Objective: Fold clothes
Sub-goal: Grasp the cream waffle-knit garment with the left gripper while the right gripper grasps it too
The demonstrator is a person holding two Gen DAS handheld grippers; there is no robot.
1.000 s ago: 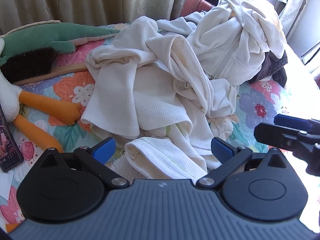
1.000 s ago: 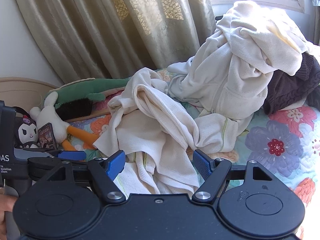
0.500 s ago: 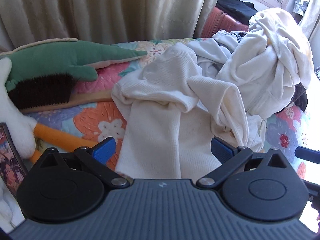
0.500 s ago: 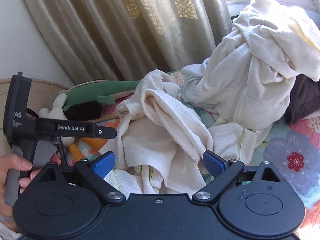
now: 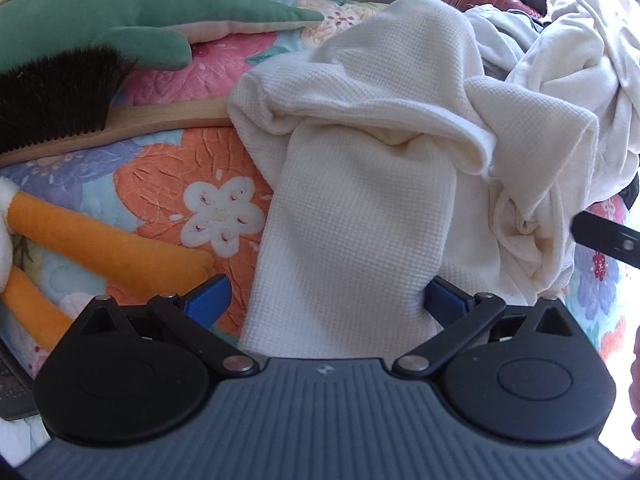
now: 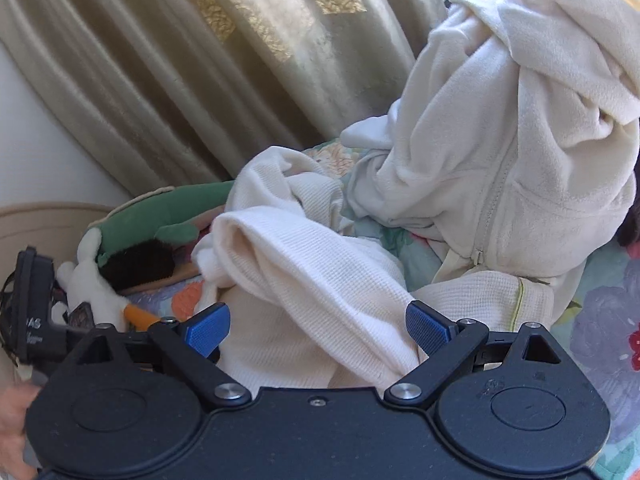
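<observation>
A cream waffle-knit garment (image 5: pixel 360 184) lies crumpled on the floral bedspread (image 5: pixel 168 184). My left gripper (image 5: pixel 326 300) is open, its blue pads wide apart with a flat fold of the garment between them. My right gripper (image 6: pixel 318 326) is also open, and a thick fold of the same garment (image 6: pixel 320 280) runs between its pads. Neither pair of pads presses the cloth. A cream fleece zip jacket (image 6: pixel 500 140) is heaped behind at the right.
A green plush crocodile (image 5: pixel 140 12), a wooden brush with dark bristles (image 5: pixel 56 100) and a white plush with orange legs (image 5: pixel 100 240) lie at the left. Beige curtains (image 6: pixel 200 60) hang behind the bed. The left gripper's body (image 6: pixel 32 316) shows at the right wrist view's left edge.
Both grippers have moved forward and closer to the waffle-knit garment, which now fills the gap between each pair of pads. Both have stayed open.
</observation>
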